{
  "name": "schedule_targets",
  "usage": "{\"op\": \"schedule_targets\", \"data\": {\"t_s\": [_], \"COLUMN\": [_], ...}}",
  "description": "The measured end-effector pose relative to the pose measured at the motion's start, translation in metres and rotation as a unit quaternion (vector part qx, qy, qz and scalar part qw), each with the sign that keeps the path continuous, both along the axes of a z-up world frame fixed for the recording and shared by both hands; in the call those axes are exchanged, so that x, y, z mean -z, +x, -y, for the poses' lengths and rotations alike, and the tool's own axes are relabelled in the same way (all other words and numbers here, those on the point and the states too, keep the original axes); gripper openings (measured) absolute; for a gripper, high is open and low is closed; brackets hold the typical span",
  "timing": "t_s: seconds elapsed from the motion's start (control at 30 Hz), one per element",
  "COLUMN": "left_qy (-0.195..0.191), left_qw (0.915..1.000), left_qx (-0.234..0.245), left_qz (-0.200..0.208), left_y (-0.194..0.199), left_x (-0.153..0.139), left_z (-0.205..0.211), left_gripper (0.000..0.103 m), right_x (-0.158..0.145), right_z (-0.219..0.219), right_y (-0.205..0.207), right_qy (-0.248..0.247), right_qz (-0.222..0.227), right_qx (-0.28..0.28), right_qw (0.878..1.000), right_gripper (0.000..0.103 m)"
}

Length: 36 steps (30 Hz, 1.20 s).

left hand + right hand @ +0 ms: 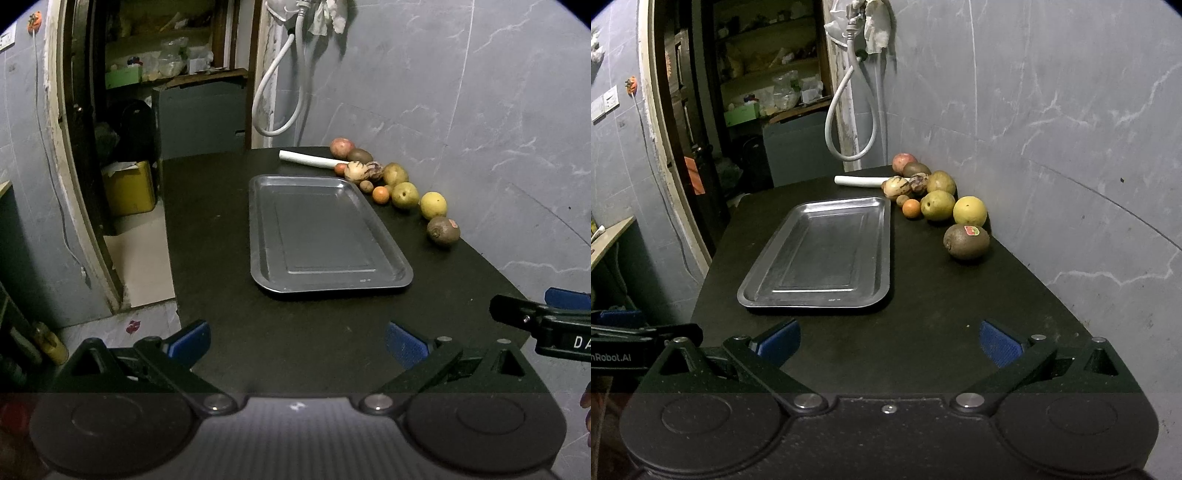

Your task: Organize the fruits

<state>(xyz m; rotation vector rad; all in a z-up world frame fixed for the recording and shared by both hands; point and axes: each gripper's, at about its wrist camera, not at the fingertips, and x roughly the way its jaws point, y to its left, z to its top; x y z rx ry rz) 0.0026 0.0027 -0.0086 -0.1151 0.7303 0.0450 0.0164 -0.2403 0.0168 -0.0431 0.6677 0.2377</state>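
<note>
An empty metal tray (266, 258) (761, 291) lies in the middle of the black table. Along the wall to its right sits a row of several fruits: a brown kiwi with a sticker (443, 230) (966, 242), a yellow citrus (433, 205) (969, 211), a green pear (405, 195) (937, 205), a small orange (381, 194) (911, 208), a striped melon (897, 187) and a red apple (340, 147) (903, 161). My left gripper (297, 341) is open at the table's near edge, holding nothing. My right gripper (888, 341) is open too, well short of the kiwi.
A white tube (308, 159) (862, 181) lies behind the tray. A white hose (277, 92) hangs on the wall. The grey marble wall (1071, 147) bounds the table on the right. An open doorway with shelves and a yellow bin (129, 188) is at left.
</note>
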Motion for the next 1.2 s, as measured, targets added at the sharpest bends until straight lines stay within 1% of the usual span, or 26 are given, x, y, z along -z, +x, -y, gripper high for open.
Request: {"op": "schedule_targets", "data": {"t_s": [0.67, 0.93, 1.2], "left_qy": [-0.008, -0.007, -0.01], "left_qw": [0.9997, 0.9991, 0.9976], "left_qx": [0.012, 0.018, 0.025], "left_qz": [-0.021, -0.039, -0.065], "left_y": [0.015, 0.026, 0.043], "left_x": [0.007, 0.013, 0.022], "left_z": [0.002, 0.007, 0.011], "left_gripper": [0.103, 0.103, 0.103], "right_x": [0.002, 0.011, 0.022], "right_z": [0.008, 0.013, 0.017], "right_y": [0.011, 0.019, 0.03], "right_qy": [0.004, 0.007, 0.007], "right_qz": [-0.019, -0.034, -0.051], "right_qx": [0.016, 0.022, 0.03], "right_qw": [1.0, 0.999, 0.998], "right_gripper": [0.103, 0.103, 0.103]}}
